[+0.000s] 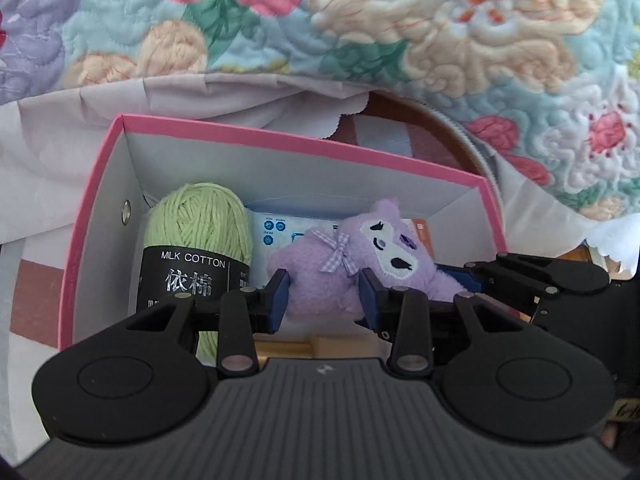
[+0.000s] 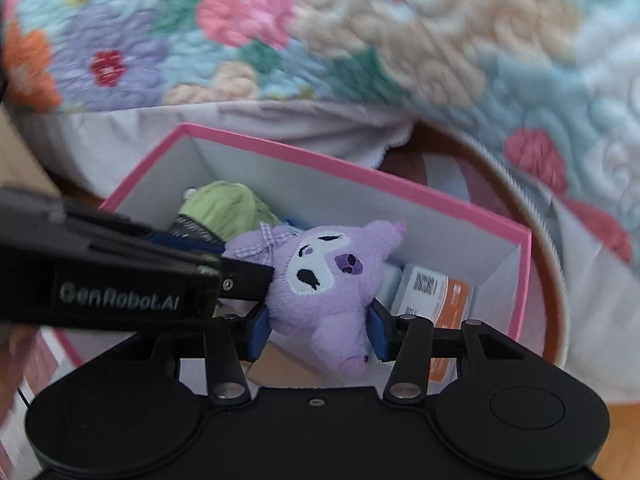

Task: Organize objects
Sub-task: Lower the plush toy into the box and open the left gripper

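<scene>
Plush toy (image 2: pixel 320 276), purple with a white face patch and a gingham bow, sits between the blue pads of the right tool (image 2: pixel 318 330), which is clenched on its lower body above the pink box (image 2: pixel 440 200). The left tool (image 1: pixel 324 296) reaches in from the box's left side; its pads flank the toy's body, but whether they press it cannot be told. In the right wrist view the left tool's arm covers the toy's left flank. Green yarn (image 1: pixel 198 236), banded in black and marked MILK COTTON, stands in the box's far left corner. A white and orange packet (image 2: pixel 436 300) lies at the box's right end, partly hidden behind the toy. Behind the box rises a floral quilt (image 1: pixel 440 40), blurred in the right wrist view.
</scene>
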`<state>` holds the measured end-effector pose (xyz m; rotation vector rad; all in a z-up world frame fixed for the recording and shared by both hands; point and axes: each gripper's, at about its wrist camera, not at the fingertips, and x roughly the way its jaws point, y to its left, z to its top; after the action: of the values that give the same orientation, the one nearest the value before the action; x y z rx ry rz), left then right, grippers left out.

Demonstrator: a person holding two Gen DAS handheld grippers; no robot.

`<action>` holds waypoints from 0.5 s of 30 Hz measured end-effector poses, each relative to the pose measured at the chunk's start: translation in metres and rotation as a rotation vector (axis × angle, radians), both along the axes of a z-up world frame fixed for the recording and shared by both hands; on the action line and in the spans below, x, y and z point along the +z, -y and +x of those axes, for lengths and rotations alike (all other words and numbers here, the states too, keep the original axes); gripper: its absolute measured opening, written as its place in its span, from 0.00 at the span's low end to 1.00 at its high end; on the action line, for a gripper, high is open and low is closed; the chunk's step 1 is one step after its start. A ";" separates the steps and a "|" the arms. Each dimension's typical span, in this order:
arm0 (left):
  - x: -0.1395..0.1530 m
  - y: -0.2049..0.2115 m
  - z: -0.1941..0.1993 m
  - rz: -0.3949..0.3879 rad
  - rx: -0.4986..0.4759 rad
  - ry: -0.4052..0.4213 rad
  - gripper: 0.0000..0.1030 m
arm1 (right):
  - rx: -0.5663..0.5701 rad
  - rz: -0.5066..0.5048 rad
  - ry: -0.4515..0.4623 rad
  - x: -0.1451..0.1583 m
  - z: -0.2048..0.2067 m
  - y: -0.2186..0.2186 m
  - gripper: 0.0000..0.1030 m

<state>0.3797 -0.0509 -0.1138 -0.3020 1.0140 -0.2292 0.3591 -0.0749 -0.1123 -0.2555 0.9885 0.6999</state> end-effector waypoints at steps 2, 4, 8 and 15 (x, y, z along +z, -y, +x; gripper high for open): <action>-0.005 0.000 0.003 0.013 0.001 -0.008 0.35 | -0.002 -0.006 -0.020 -0.007 0.003 -0.003 0.53; -0.009 0.000 0.006 0.026 0.006 -0.008 0.35 | -0.003 -0.010 -0.022 -0.012 0.004 -0.007 0.53; -0.017 0.003 0.011 0.111 0.036 -0.024 0.40 | -0.002 -0.013 -0.060 -0.021 0.010 -0.012 0.55; -0.011 0.004 0.002 0.116 0.067 -0.085 0.65 | -0.014 -0.023 -0.048 -0.014 -0.004 0.003 0.66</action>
<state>0.3821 -0.0546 -0.1250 -0.2412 1.0949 -0.0966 0.3553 -0.0780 -0.1260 -0.2529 1.0434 0.6842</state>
